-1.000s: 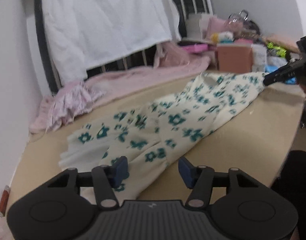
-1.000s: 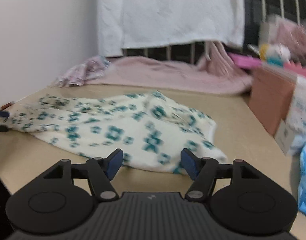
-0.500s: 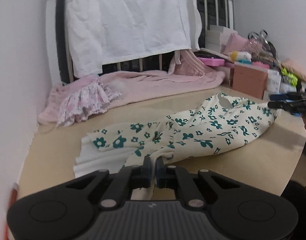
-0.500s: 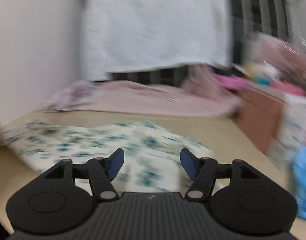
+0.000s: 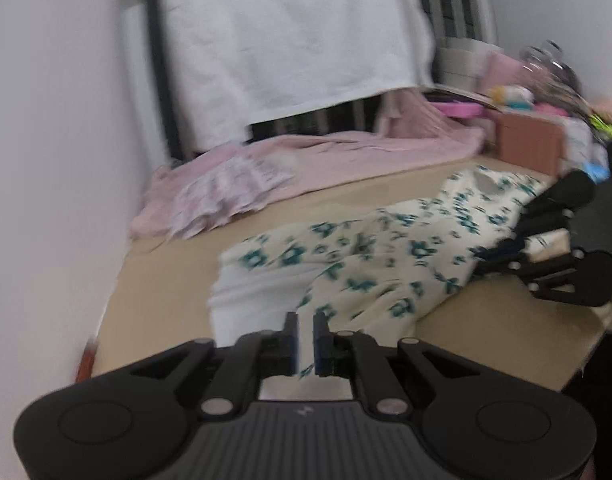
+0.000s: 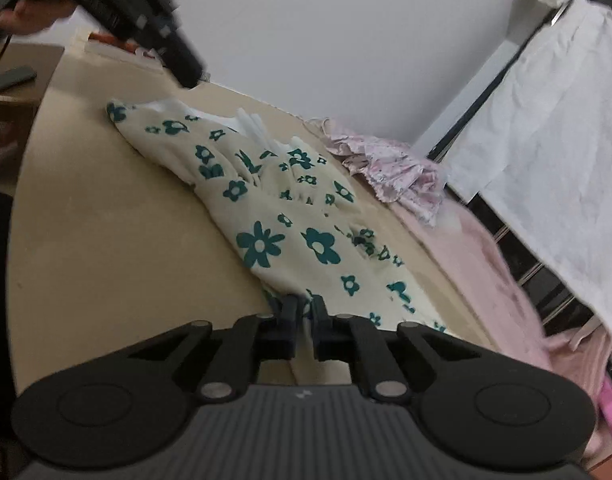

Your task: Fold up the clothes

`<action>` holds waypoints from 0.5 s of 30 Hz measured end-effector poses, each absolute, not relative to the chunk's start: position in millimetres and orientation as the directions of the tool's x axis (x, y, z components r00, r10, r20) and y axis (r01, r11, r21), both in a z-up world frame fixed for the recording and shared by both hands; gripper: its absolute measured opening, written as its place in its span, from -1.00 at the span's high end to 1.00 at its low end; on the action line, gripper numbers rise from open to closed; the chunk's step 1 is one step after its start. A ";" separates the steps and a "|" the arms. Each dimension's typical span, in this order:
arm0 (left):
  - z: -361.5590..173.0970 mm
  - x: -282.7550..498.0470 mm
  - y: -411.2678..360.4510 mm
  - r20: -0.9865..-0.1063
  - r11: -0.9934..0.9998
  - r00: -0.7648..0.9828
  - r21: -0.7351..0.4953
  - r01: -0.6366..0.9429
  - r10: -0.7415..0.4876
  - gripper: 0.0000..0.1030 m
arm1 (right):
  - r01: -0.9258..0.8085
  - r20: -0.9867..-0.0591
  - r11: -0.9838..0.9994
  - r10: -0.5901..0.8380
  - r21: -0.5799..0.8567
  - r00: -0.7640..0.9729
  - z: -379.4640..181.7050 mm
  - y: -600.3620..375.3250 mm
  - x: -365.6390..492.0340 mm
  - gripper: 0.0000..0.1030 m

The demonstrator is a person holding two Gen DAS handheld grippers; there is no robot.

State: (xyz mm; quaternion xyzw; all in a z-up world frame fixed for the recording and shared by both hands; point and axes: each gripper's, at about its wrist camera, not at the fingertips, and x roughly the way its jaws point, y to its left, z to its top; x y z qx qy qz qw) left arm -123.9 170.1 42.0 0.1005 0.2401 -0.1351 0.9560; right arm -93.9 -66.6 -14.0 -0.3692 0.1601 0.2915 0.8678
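Observation:
A cream garment with teal flowers (image 5: 370, 256) lies stretched across the tan table (image 5: 165, 280). My left gripper (image 5: 303, 340) is shut on its near hem end, with cloth showing between the pads. My right gripper (image 6: 303, 320) is shut on the opposite end of the same garment (image 6: 289, 216), and it shows in the left wrist view (image 5: 502, 256) at the garment's right end. The left gripper shows at the far end in the right wrist view (image 6: 185, 68).
A pink blanket (image 5: 346, 152) and a frilly pink floral garment (image 5: 225, 188) lie at the back of the table. A white sheet (image 5: 289, 40) hangs on a black rail. A brown box (image 5: 530, 148) and clutter stand at the back right.
My right gripper has swung round from open above the garment and shut on its end. My left gripper stays shut on the hem and has lifted it a little.

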 end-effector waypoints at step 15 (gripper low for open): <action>-2.7 -120.7 84.1 -0.514 0.660 0.824 0.537 0.526 -0.238 0.67 | -0.683 -0.503 0.621 0.480 -0.383 0.719 24.2 -98.0 -126.4 1.00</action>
